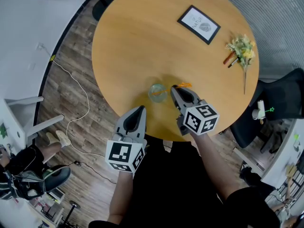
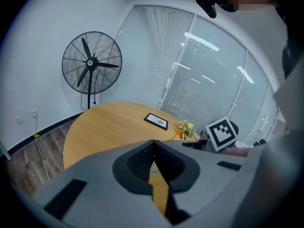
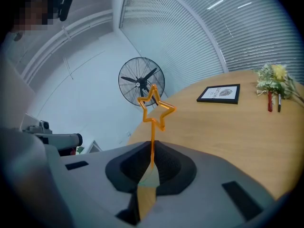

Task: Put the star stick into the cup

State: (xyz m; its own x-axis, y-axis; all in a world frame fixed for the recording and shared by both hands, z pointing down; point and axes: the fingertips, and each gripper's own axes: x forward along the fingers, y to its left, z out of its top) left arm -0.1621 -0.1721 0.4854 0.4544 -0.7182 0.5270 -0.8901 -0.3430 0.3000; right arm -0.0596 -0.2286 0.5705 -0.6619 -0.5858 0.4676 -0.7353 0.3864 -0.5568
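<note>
**Desk:** Where is the star stick (image 3: 154, 109)?

**Photographer:** It is gripped by its stem in the right gripper (image 1: 175, 89). The jaws are closed on it, and the orange outline star stands clear above the pads. The head view catches only a scrap of orange past that gripper's tip, just right of the cup (image 1: 157, 92).

**Desk:** And the cup?

**Photographer:** It is a clear glass, upright on the round table (image 1: 137, 37), close to the edge nearest the person. The stick is not in it. The right gripper's nose sits just beside the rim, and I cannot tell whether they touch.

**Desk:** The left gripper (image 1: 140, 109)?

**Photographer:** It is held lower, at the table's near edge, pointing towards the cup. Its jaws are pressed together on nothing. Its own view shows the right gripper's marker cube off to the right.

**Desk:** Any room to move?

**Photographer:** Open wood lies beyond the cup. A framed picture (image 1: 199, 24) sits at the far side. A flower sprig (image 1: 242, 50) with pens (image 1: 230, 58) lies near the right edge. All of these are well apart from the cup. The gripper views show a fan (image 2: 92, 63) standing past the table, in front of blinds.
</note>
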